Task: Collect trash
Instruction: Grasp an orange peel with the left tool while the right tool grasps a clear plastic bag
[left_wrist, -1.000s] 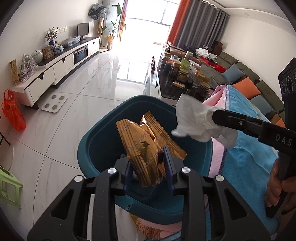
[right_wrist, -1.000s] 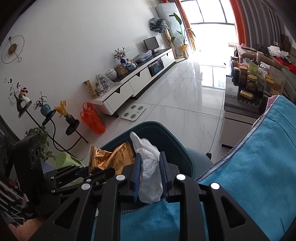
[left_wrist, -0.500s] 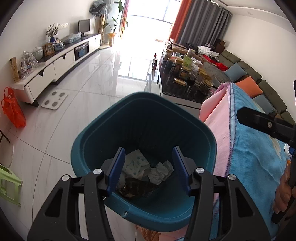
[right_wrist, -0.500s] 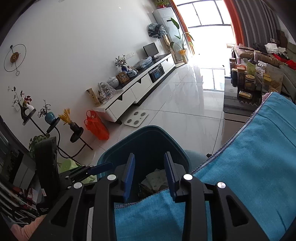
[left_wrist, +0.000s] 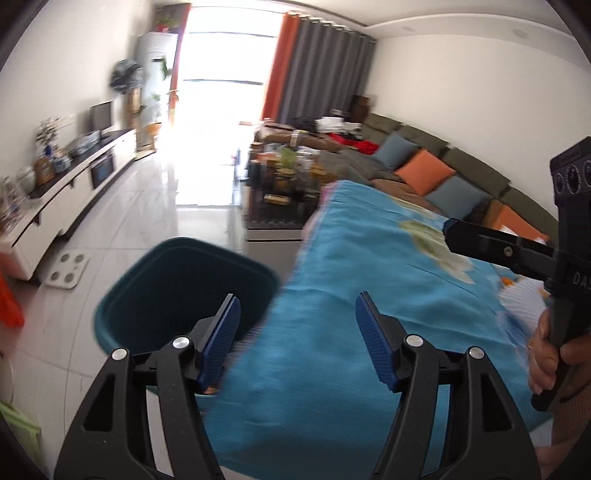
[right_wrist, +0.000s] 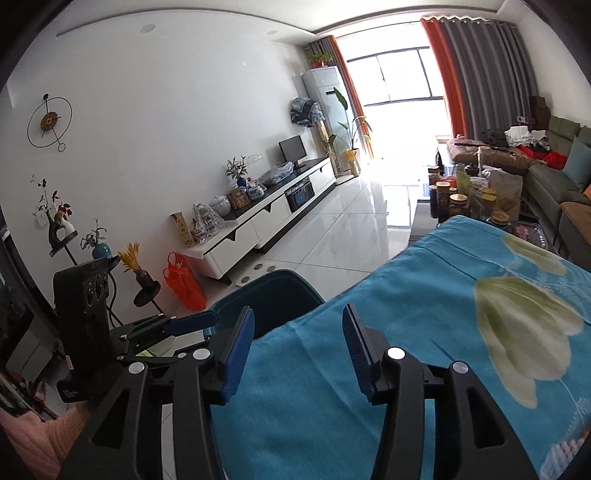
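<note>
A dark teal bin (left_wrist: 173, 288) stands on the floor beside a table under a blue flowered cloth (left_wrist: 369, 295). What lies inside the bin is hidden from here. My left gripper (left_wrist: 297, 339) hangs over the cloth's edge next to the bin, its jaws opening with nothing between them. My right gripper (right_wrist: 298, 349) is above the cloth, jaws also opening and empty; the bin (right_wrist: 266, 295) shows just past its left finger. The left view picks up the right gripper (left_wrist: 491, 247) at the right edge, held by a hand.
A white TV cabinet (right_wrist: 266, 218) with ornaments lines the left wall. An orange bag (right_wrist: 184, 280) and a white scale (left_wrist: 66, 271) are on the tiled floor near it. A low table of jars (right_wrist: 465, 199) and a sofa with cushions (left_wrist: 443, 177) stand beyond the cloth.
A second ago the left gripper held a gold wrapper and the right a white tissue over the bin. Both let go, the trash fell in, and both grippers rose and swung right over the cloth.
</note>
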